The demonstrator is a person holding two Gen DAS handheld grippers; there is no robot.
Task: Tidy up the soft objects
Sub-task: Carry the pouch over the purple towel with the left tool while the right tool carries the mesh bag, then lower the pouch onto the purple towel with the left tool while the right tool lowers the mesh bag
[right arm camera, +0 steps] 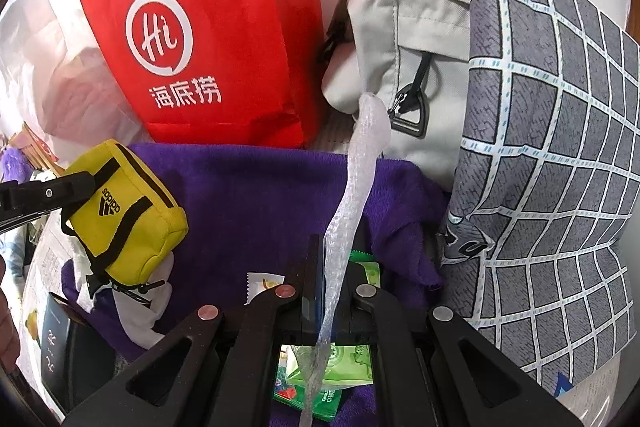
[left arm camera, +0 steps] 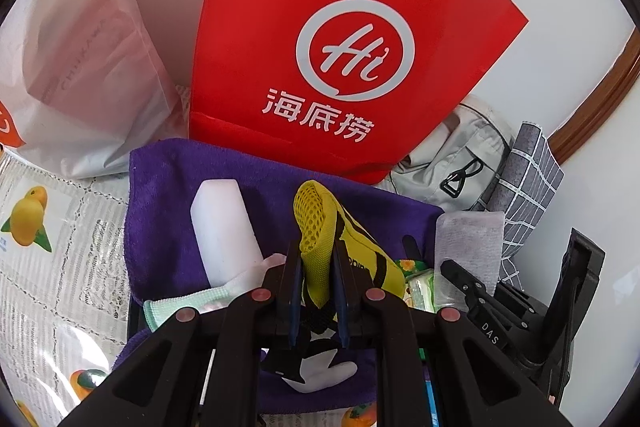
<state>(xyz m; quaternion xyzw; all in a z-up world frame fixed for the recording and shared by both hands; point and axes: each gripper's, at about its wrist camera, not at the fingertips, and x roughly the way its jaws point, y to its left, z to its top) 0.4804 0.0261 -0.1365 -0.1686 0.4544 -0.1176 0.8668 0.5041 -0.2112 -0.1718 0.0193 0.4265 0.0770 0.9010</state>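
Observation:
My left gripper (left arm camera: 316, 263) is shut on a yellow Adidas pouch (left arm camera: 340, 247) and holds it above a purple towel (left arm camera: 168, 195); the pouch also shows at the left of the right wrist view (right arm camera: 132, 211). My right gripper (right arm camera: 334, 259) is shut on a strip of clear bubble wrap (right arm camera: 356, 187) that stands up between the fingers. A white foam block (left arm camera: 224, 227), a mint and white cloth (left arm camera: 192, 303) and green wet-wipe packs (right arm camera: 340, 363) lie on the towel.
A red paper bag (left arm camera: 340, 39) stands behind the towel, with a white plastic bag (left arm camera: 80, 67) to its left. A beige bag (right arm camera: 404, 47) and a grey checked cushion (right arm camera: 552, 147) stand at the right. A fruit-print tablecloth (left arm camera: 48, 247) covers the table.

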